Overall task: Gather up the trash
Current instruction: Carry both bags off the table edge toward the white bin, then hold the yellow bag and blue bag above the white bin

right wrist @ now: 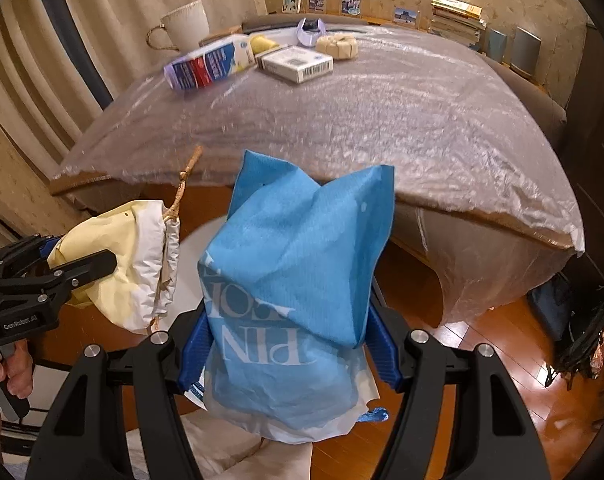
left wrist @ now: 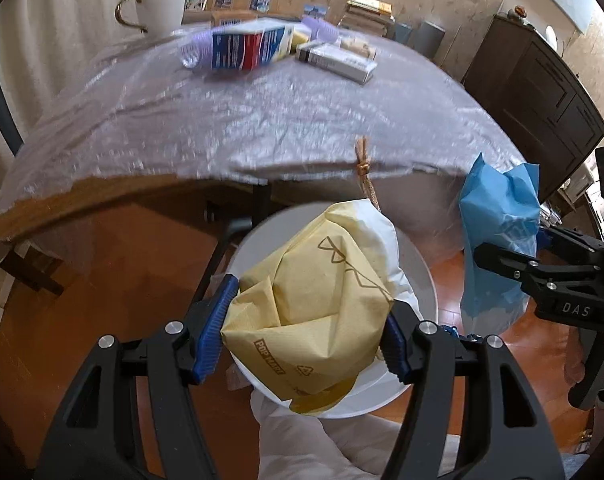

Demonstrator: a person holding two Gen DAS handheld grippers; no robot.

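"POP MART" stands on the yellow bag [left wrist: 313, 312], "DAS" on the right gripper [left wrist: 573, 310], "GenRobot.AI" on the left gripper [right wrist: 20, 326].

The left hand-held gripper [left wrist: 305, 344] and right hand-held gripper [right wrist: 290, 350] share black angular frames, ribbed blue finger pads [left wrist: 212, 330] and round silver screws, with white lettering stamped on their sides.

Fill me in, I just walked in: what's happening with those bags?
A person is clearing trash with two handheld grippers. The left gripper is shut on a crumpled yellow paper bag above a white bin. The right gripper is shut on a blue paper bag beside it. Boxes remain on the table.
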